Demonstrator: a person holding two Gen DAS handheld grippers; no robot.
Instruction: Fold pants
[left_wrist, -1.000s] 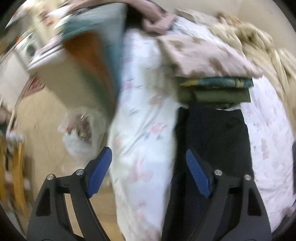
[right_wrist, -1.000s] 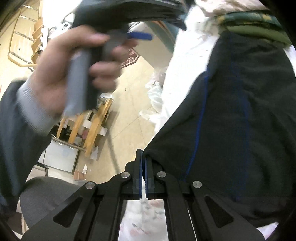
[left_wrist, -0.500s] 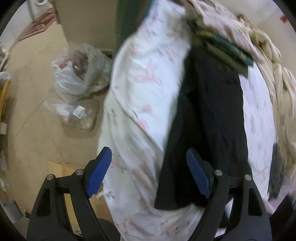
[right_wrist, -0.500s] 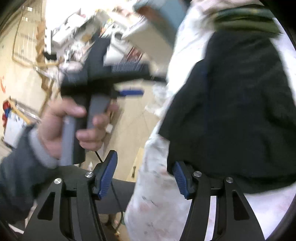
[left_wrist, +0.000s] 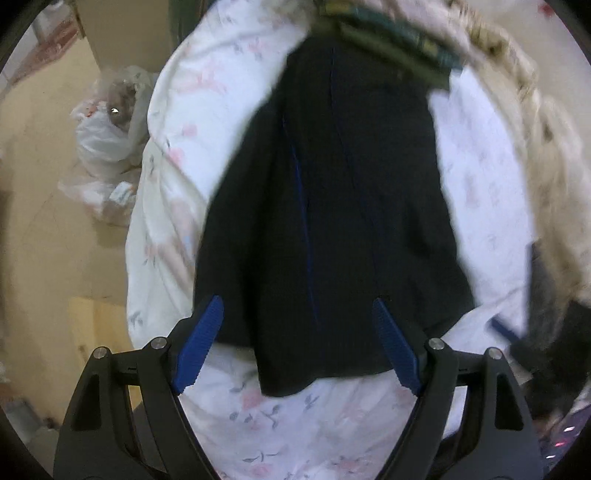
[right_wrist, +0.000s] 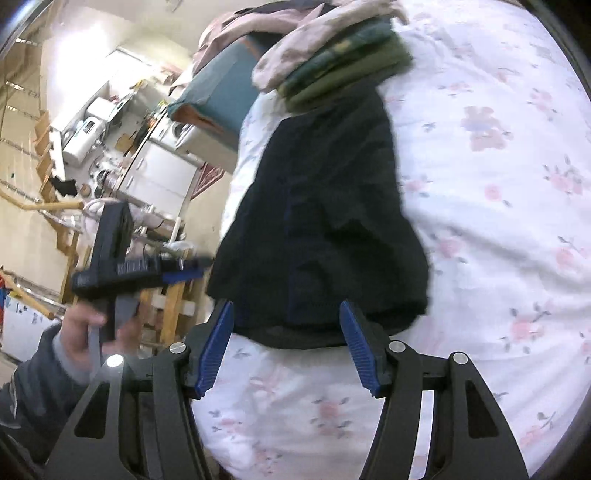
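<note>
Dark pants (left_wrist: 332, 206) with a thin blue stripe lie folded lengthwise on the floral bedsheet (left_wrist: 280, 417), along the bed's left side. My left gripper (left_wrist: 295, 306) hangs open over their near hem, pointing steeply down, with nothing between its blue pads. In the right wrist view the pants (right_wrist: 325, 221) run away from me. There my right gripper (right_wrist: 286, 306) stands open just above the near hem, its pads clear of the cloth. A hand (right_wrist: 85, 328) holds the left gripper (right_wrist: 192, 267) at the pants' left edge.
A stack of folded green and patterned clothes (left_wrist: 399, 40) (right_wrist: 343, 62) sits at the pants' far end. Plastic bags (left_wrist: 107, 140) lie on the floor left of the bed. A beige blanket (left_wrist: 543, 122) is bunched at the right. A cluttered counter (right_wrist: 147, 166) stands beyond the bed.
My right gripper, shut on the pants' edge a second ago, has opened and let go. My left gripper swung from the bed's left edge to over the pants and tipped downward.
</note>
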